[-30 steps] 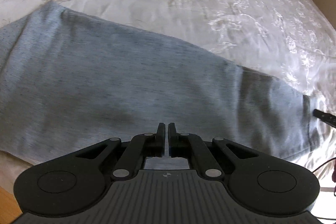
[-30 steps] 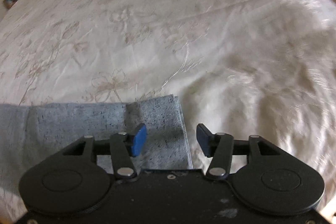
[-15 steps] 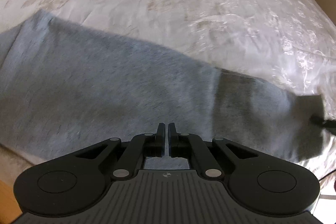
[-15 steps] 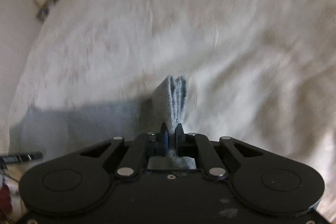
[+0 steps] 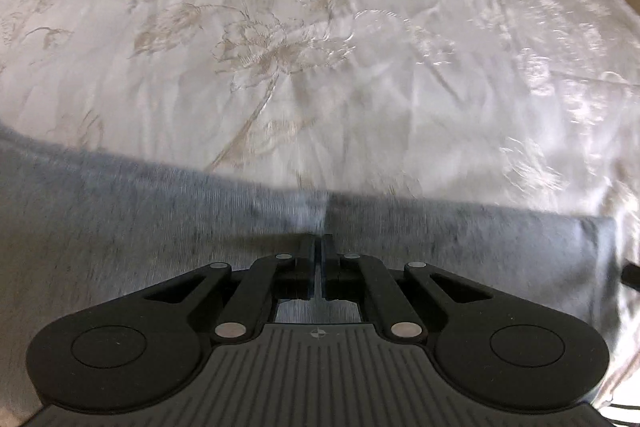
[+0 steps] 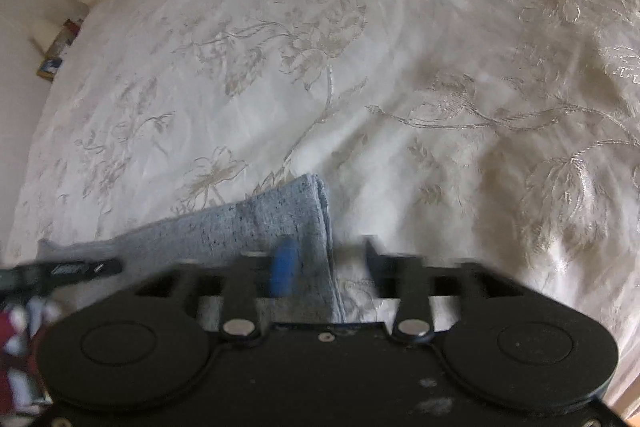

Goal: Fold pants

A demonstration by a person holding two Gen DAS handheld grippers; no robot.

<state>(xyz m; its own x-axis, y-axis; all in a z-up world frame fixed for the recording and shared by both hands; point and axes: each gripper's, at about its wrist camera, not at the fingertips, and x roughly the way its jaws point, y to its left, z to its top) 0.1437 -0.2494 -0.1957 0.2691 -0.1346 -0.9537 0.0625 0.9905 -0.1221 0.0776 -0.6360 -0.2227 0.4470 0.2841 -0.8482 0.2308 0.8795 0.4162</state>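
In my left wrist view the grey pants (image 5: 140, 247) fill the lower half of the frame, a band of heathered knit running from the left edge to a squared end at the lower right, lying on a white bedspread (image 5: 320, 47) embroidered with pale flowers. My left gripper (image 5: 319, 247) points steeply down at the cloth at bottom centre. Its jaws are pressed together with only a hairline gap. A faint ridge in the fabric runs up from the tips, but the picture is blurred there and I cannot tell whether any cloth is pinched between them.

In my right wrist view the end of the pants (image 6: 280, 223) sits at lower centre, a doubled edge rising toward mid-frame, the rest trailing off to the lower left. My right gripper (image 6: 326, 263) stands with its jaws apart, having just swung open. The blue-padded left finger (image 6: 282, 267) hangs over the cloth, the other over bare bedspread (image 6: 360, 47), and the fabric's right edge lies between them, ungripped. At the left edge of this view a dark tool-like object (image 6: 76, 269) is visible, too blurred to identify.
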